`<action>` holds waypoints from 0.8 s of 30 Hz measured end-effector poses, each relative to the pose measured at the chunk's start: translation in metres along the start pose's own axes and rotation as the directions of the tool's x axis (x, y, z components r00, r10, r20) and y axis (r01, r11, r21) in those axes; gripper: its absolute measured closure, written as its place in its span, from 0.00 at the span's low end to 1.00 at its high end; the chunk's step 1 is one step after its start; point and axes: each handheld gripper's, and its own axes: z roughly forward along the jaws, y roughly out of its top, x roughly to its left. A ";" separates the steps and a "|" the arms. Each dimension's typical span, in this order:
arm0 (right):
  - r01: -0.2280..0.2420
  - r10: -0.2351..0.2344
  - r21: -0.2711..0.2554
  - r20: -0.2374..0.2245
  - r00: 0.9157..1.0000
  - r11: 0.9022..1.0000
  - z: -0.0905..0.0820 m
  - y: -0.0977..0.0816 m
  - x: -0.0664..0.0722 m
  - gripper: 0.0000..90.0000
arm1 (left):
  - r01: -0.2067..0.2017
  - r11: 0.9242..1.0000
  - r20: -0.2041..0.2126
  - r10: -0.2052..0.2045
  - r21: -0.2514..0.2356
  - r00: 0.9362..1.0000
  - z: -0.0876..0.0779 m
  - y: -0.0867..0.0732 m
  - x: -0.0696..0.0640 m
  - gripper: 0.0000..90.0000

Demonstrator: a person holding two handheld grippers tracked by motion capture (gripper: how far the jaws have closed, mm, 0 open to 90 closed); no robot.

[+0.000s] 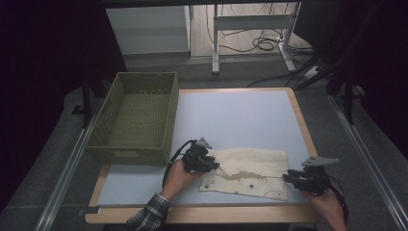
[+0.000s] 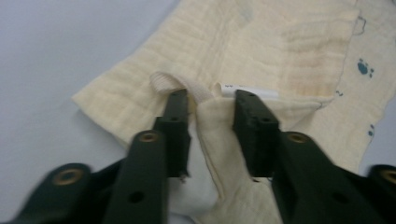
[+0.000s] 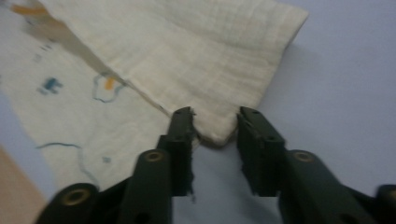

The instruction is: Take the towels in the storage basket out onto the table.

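A cream cloth (image 1: 250, 166) with small blue and orange prints lies partly folded near the table's front edge. My left gripper (image 1: 214, 166) sits at the cloth's left end. In the left gripper view the jaws (image 2: 212, 100) squeeze a raised fold of the cloth (image 2: 261, 42) beside a small loop and a white label. My right gripper (image 1: 289, 178) is at the cloth's right front corner. In the right gripper view its jaws (image 3: 215, 116) stand a little apart, and the corner of the folded cloth (image 3: 187, 51) lies between them without being pressed.
A green woven basket (image 1: 127, 154) stands at the table's left, its near wall close behind my left hand. The pale blue tabletop (image 1: 231, 115) stretches behind the cloth. Beyond the table, desk legs and cables lie on the floor.
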 end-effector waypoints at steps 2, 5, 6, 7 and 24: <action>0.001 -0.001 -0.003 0.002 1.000 1.000 0.001 0.001 0.001 0.93 | -0.024 1.000 -0.013 0.024 0.002 1.000 0.001 0.000 -0.001 0.92; 0.016 -0.016 0.005 0.010 1.000 1.000 0.000 0.003 0.003 0.95 | -0.021 0.999 -0.016 0.020 -0.043 1.000 -0.007 0.000 -0.001 0.97; 0.017 -0.017 0.005 0.008 1.000 1.000 -0.002 0.004 0.004 0.95 | -0.022 0.998 -0.017 0.021 -0.059 1.000 -0.012 0.001 0.000 0.97; 0.018 -0.018 0.000 0.008 1.000 1.000 -0.004 0.006 0.004 0.95 | -0.027 0.997 -0.021 0.025 -0.068 0.999 -0.016 0.001 0.000 0.97; 0.065 -0.065 -0.009 -0.049 0.997 0.998 -0.041 0.000 0.043 0.95 | -0.091 0.981 -0.041 0.085 -0.169 0.996 -0.069 -0.036 -0.018 0.96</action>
